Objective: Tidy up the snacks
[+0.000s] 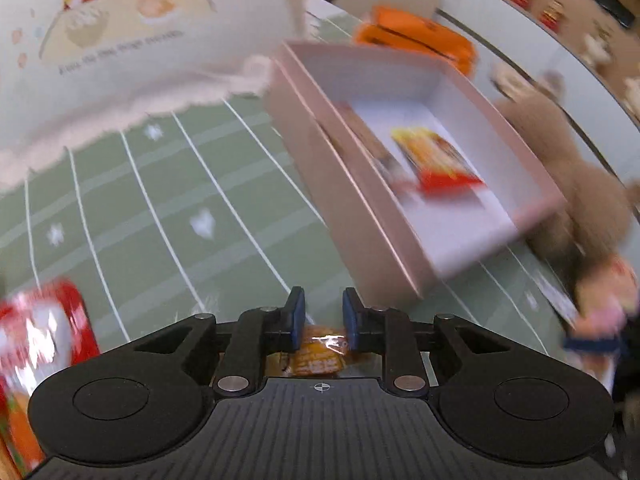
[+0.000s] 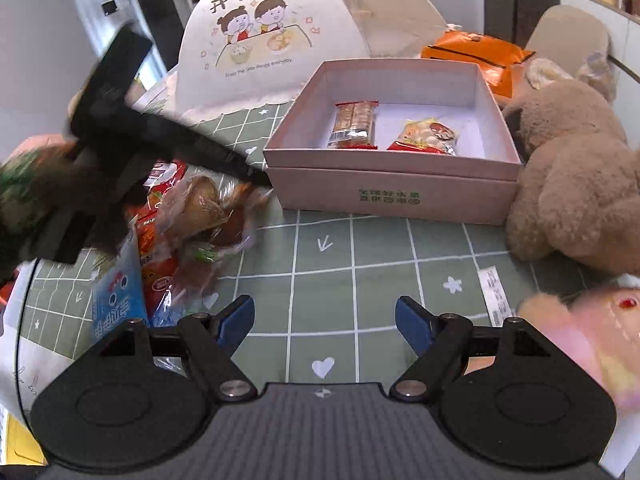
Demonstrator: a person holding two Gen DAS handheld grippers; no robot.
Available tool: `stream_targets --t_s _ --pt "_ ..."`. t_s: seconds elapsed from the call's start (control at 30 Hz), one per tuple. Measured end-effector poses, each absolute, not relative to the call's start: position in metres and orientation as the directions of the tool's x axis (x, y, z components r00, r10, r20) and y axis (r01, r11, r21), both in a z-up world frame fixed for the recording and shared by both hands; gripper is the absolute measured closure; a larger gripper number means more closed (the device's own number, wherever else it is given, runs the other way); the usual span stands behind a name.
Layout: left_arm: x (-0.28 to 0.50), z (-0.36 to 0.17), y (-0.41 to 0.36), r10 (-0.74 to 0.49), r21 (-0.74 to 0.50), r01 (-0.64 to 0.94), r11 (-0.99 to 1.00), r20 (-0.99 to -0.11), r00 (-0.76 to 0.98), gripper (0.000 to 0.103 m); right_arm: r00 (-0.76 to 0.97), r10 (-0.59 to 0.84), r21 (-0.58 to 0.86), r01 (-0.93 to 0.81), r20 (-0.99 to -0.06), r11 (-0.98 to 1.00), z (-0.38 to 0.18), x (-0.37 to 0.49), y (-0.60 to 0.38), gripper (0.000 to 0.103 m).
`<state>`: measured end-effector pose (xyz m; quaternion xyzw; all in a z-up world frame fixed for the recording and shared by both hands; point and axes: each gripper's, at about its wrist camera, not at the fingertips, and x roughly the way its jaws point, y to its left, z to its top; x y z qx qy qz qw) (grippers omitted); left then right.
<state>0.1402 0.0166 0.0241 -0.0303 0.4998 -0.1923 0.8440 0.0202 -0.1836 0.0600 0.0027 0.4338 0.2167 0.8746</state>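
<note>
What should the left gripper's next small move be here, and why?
Probably carry its catch over the pink box and release it there. The left gripper has an orange-wrapped snack between its pads, two packets already lie inside the box, and the right gripper hangs open and empty above the green cloth.

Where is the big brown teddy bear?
In the right wrist view the brown teddy bear sits at the right, on the green checked tablecloth, right against the right side of the pink box.
</note>
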Motion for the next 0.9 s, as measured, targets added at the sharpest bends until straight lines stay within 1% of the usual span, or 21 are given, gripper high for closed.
stream_targets --t_s 0.07,0.17,0.3,0.4,0.47,0.5,0.53,0.57,0.6,0.63,0.67,0.73,0.83,0.9 --pt "0.116 0.025 0.016 -0.376 -0.266 0.297 0.917 -0.825 0.421 0.078 0.528 0.394 0.178 -0.414 -0.752 0.893 0.061 0.022 -0.174 0.024" --pt "0.076 0.032 0.03 -0.399 -0.317 0.249 0.915 -0.793 0.46 0.078 0.502 0.426 0.159 -0.489 -0.753 0.858 0.061 0.024 -0.153 0.024" --pt "0.023 0.052 0.062 -0.336 -0.323 0.125 0.938 -0.759 0.558 0.079 0.467 0.447 0.145 -0.551 -0.763 0.822 0.052 0.034 -0.115 0.024" --pt "-0.005 0.064 0.085 -0.302 -0.344 0.042 0.938 -0.752 0.585 0.078 0.414 0.474 0.169 -0.588 -0.777 0.791 0.045 0.042 -0.084 0.024" --pt "-0.015 0.07 0.094 -0.303 -0.366 0.008 0.93 -0.756 0.581 0.078 0.365 0.489 0.176 -0.63 -0.792 0.756 0.039 0.044 -0.061 0.024" --pt "-0.024 0.071 0.095 -0.327 -0.393 0.007 0.92 -0.753 0.571 0.078 0.357 0.482 0.162 -0.645 -0.8 0.747 0.035 0.044 -0.05 0.024" --pt "-0.032 0.072 0.097 -0.352 -0.414 0.018 0.91 -0.749 0.561 0.083 0.359 0.469 0.139 -0.655 -0.807 0.742 0.031 0.043 -0.042 0.023" --pt "-0.04 0.074 0.094 -0.355 -0.417 0.022 0.908 -0.743 0.567 0.084 0.368 0.45 0.1 -0.673 -0.814 0.733 0.028 0.041 -0.034 0.022" --pt "-0.046 0.076 0.091 -0.353 -0.413 0.027 0.91 -0.741 0.572 0.084 0.407 0.415 0.03 -0.683 -0.814 0.73 0.026 0.037 -0.029 0.022" --pt "-0.049 0.075 0.089 -0.362 -0.421 0.029 0.907 -0.742 0.564 0.084 0.447 0.391 -0.027 -0.685 -0.804 0.728 0.025 0.032 -0.027 0.021" --pt "-0.052 0.074 0.088 -0.371 -0.434 0.024 0.901 -0.74 0.561 0.083 0.467 0.381 -0.046 -0.677 -0.798 0.735 0.025 0.03 -0.03 0.021" --pt "-0.059 0.069 0.088 -0.393 -0.455 0.022 0.89 -0.742 0.544 0.083 0.474 0.36 -0.037 -0.644 -0.804 0.764 0.024 0.033 -0.043 0.021" --pt "-0.076 0.063 0.095 -0.325 -0.381 -0.001 0.924 -0.79 0.52 0.083 0.483 0.328 -0.002 -0.564 -0.812 0.826 0.022 0.038 -0.072 0.021" --pt "-0.084 0.059 0.101 -0.324 -0.373 -0.005 0.928 -0.813 0.484 0.083 0.486 0.308 0.006 -0.527 -0.818 0.85 0.022 0.034 -0.087 0.021"
